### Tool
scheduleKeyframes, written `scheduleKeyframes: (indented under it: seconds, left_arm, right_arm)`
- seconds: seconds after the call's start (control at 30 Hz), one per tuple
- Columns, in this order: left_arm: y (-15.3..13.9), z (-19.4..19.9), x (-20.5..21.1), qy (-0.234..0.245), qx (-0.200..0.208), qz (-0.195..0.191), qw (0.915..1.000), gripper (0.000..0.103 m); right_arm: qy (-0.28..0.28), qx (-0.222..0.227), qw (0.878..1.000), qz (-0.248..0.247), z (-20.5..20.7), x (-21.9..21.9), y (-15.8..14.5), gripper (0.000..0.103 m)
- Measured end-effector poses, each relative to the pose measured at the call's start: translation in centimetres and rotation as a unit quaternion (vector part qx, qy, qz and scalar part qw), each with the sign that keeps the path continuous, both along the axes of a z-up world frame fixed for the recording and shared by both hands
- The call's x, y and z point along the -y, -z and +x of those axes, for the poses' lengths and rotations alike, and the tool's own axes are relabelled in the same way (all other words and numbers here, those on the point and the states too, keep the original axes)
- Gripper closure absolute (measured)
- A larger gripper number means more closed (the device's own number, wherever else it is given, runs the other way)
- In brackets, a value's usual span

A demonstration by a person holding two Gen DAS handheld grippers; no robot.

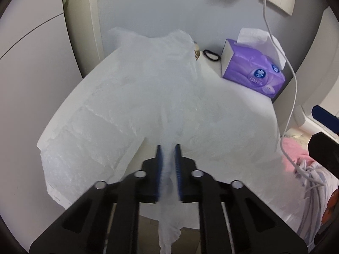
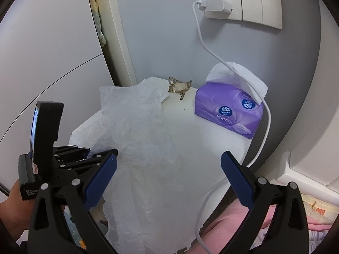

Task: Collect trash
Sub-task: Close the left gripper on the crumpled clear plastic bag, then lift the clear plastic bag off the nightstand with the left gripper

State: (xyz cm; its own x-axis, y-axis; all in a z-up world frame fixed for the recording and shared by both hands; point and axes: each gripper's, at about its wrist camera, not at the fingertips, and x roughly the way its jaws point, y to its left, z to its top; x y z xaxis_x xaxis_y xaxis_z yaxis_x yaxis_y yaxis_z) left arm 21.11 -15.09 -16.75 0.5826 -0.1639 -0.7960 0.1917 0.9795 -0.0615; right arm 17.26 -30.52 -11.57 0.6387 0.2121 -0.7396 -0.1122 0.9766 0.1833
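A thin, translucent white plastic bag [image 1: 148, 84] [image 2: 144, 137] lies crumpled over the white bedside table [image 1: 243, 110] [image 2: 201, 139] and hangs off its front edge. A flatter bubble-textured sheet [image 1: 84, 139] lies under it on the left. My left gripper [image 1: 168, 148] is shut on a bunched fold of the bag near the table's front edge; film shows between the blue pads and trails below them. My right gripper [image 2: 169, 155] hovers open over the bag, with nothing between its blue fingers [image 2: 99, 182].
At the back right stands a purple tissue pack [image 1: 252, 69] [image 2: 228, 112]. Near it are a hair claw clip [image 2: 179, 86] and a black hair tie [image 1: 210, 55]. A white charger cable [image 2: 268, 127] drops from the wall socket across the table's right edge. Pink bedding [image 2: 233, 222] lies at the lower right.
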Motion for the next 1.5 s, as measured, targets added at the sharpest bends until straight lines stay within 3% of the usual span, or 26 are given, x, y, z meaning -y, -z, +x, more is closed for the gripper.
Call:
scheduleKeyframes:
  seconds: [0.7,1.0,1.5]
  left_arm:
    - [-8.0,-3.2,-2.4,-0.035,0.091,-0.037,0.9945,0.1]
    - [-11.5,-7.9,-5.7,-0.057,0.128,-0.051,0.9888,0.1]
    - [-16.0,-20.0,-15.8,-0.126,0.171,-0.045,0.9762,0.1]
  right_arm:
    - [-0.007,0.028,1.0,0.005,-2.1,-1.1,-3.6,0.007]
    - [-0.03,0.05,0.998,0.008,-4.3,-4.7,-6.1,0.007]
    - [-0.116,0.084,0.989,0.023,-10.5,-14.9,-10.5,0.007]
